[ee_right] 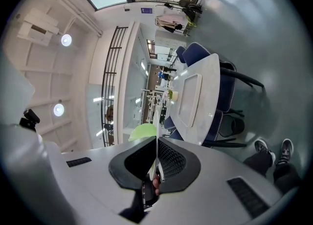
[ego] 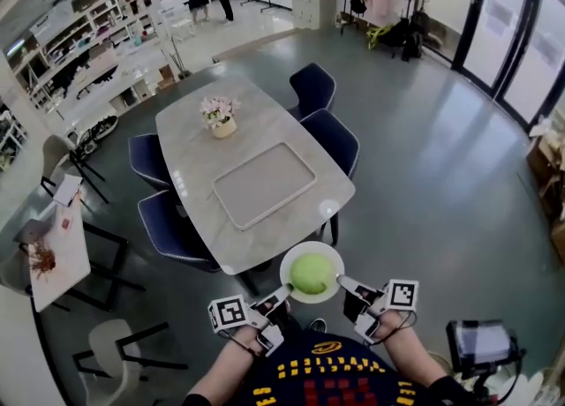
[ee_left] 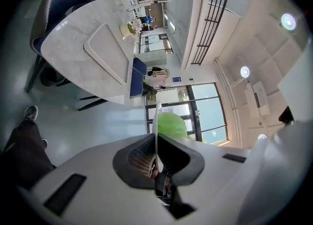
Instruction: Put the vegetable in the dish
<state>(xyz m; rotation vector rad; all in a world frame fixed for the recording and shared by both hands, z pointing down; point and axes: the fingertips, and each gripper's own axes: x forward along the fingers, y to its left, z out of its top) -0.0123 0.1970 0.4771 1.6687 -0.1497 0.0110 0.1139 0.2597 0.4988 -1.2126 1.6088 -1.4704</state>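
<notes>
Left tongs [ego: 282, 293] and right tongs [ego: 343, 283] each clamp opposite rims of the round white ceramic dish [ego: 328, 251], held up near the grey marble tabletop [ego: 190, 144]. The round pale green vegetable [ego: 311, 274] lies in it, so the task looks done; setting it down may remain

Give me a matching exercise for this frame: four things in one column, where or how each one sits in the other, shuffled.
Things:
1. vegetable
2. dish
3. tray
4. flower pot

Place or state:
a. stands at the far end of the table
b. held off the table, rim clamped by the left gripper and the right gripper
c. lies in the dish
d. lies flat near the table's middle, with nothing on it

Pairs: 1-c, 2-b, 3-d, 4-a
</notes>
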